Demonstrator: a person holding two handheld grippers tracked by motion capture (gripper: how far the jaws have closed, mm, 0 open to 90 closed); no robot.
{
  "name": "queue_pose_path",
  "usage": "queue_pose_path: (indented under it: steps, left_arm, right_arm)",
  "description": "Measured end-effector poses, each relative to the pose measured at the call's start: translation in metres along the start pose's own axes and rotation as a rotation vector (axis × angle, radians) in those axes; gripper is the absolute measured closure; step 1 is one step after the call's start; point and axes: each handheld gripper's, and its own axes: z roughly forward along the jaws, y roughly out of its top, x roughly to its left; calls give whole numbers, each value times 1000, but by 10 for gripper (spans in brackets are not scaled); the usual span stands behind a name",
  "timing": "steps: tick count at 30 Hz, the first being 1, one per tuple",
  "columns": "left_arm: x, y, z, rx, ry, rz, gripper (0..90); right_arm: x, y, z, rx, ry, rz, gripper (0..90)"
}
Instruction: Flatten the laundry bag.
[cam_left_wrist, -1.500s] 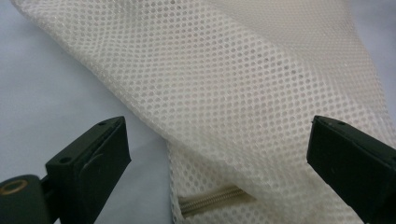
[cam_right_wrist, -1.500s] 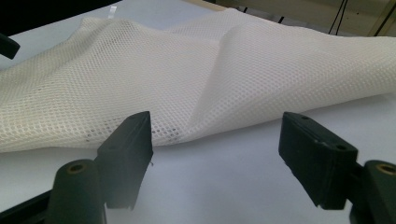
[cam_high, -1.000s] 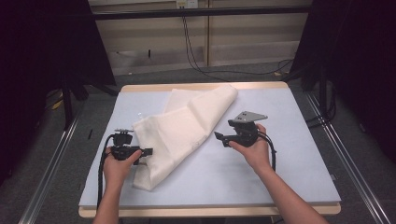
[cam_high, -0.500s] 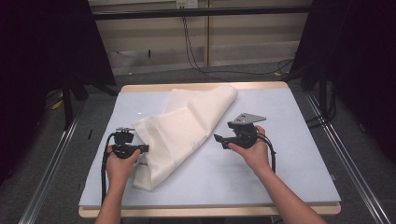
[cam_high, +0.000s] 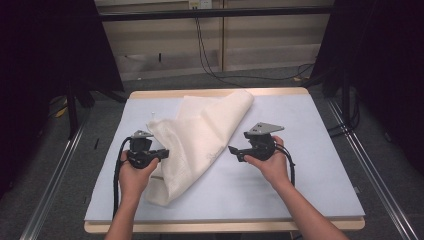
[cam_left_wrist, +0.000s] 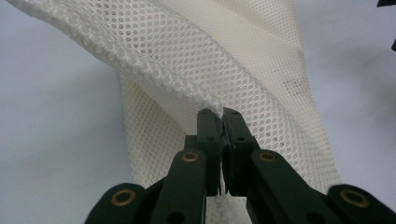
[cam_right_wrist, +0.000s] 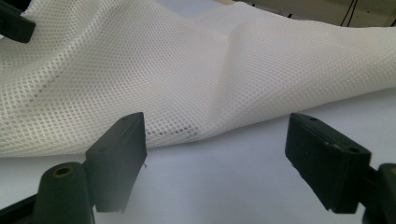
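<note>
A white mesh cloth (cam_high: 205, 135) lies crumpled across the middle of the pale table (cam_high: 310, 165), running from the far centre to the near left. My left gripper (cam_high: 165, 151) is shut on the cloth's left hemmed edge (cam_left_wrist: 187, 84) and holds that edge lifted off the table; its jaw tips (cam_left_wrist: 222, 114) meet on the hem. My right gripper (cam_high: 231, 150) stands open just right of the cloth, pointing at it. Its jaws have just been opening, and between them (cam_right_wrist: 224, 130) is only bare table, with the cloth (cam_right_wrist: 210, 70) lying just beyond.
The table's bare surface spreads to the right and near side of the cloth. Black frame posts and rails (cam_high: 75, 110) stand on the floor at both sides, and cables (cam_high: 210, 60) run along the floor behind the table.
My left gripper has closed on the cloth's edge and risen, lifting that edge off the table. The right hand has stayed where it was.
</note>
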Motion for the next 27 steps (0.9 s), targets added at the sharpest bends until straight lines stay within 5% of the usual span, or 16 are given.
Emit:
queue_pose_path:
  steps: [10,16,27]
  left_arm:
    - [-27,6,4,1,-61,92,875]
    - [-46,10,10,-18,-85,112,875]
    - [-61,13,19,12,-117,169,874]
  right_arm:
    - [1,0,0,12,-1,-1,186]
    - [0,0,-3,14,4,5,179]
    - [2,0,-5,35,25,18,170]
